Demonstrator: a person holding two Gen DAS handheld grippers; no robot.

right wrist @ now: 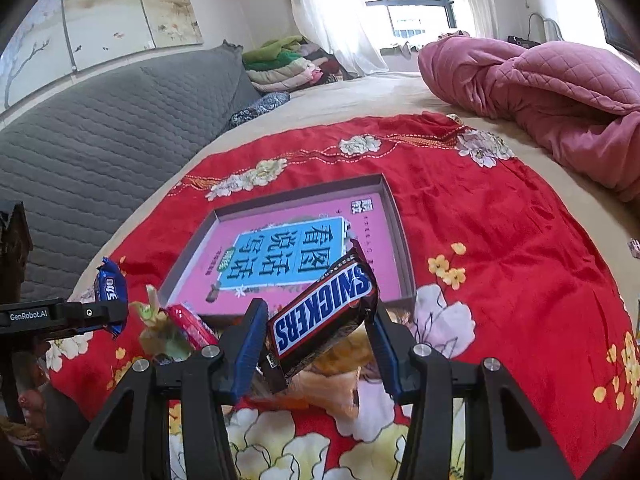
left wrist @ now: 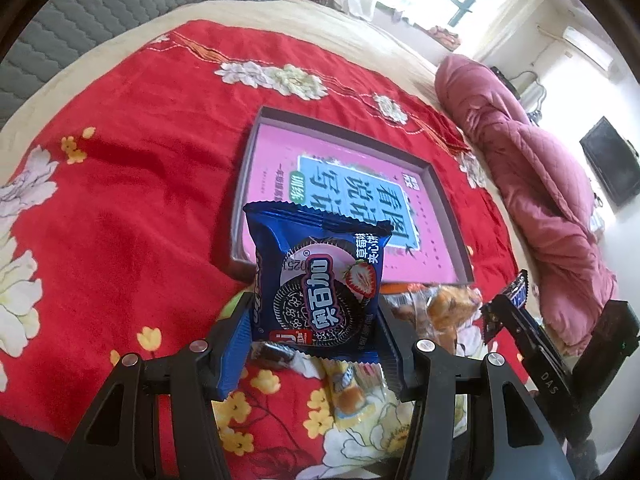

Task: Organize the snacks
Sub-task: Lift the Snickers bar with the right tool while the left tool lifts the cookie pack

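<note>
The shallow grey box (left wrist: 448, 216), with a pink book cover lying flat on its bottom, rests on the red flowered cloth (left wrist: 132, 208) of the bed, and it lies straight ahead of both tools and lower than them. The left tool (left wrist: 316, 312) is clenched on a blue Oreo packet (left wrist: 316, 280), which stands upright between the pads, just before the near wall of the box. The right tool (right wrist: 316, 332) grasps a Snickers bar (right wrist: 324, 312); the long axis of the bar is tilted, its far end rising toward the box. Both tools seem about equally near the box, so I judge each needs only a short forward carry over the near wall. More wrapped snacks (left wrist: 440, 304) lie on the cloth under the tools.
</note>
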